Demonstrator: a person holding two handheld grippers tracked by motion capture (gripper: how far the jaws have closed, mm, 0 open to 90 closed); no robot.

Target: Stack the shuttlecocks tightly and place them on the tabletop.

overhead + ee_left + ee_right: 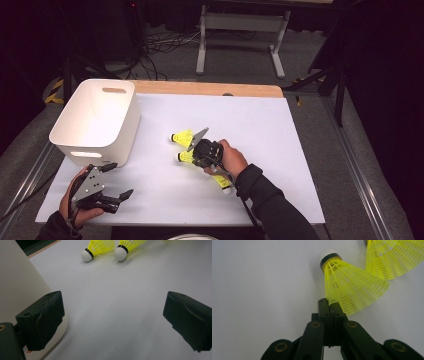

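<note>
Pinched at its skirt rim by my right gripper [331, 305], whose jaws are fully closed, the held shuttlecock [347, 287] lies mid-table, cork pointing away from the jaws. My left gripper [112, 315] gapes empty beside the white bin [95, 120].

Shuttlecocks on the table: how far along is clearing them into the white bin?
Nothing looks done: the white bin looks empty. In hand: the right claw is shut on the skirt rim of a yellow shuttlecock. Left: two more shuttlecocks lie on the table; the left claw waits open.
</note>
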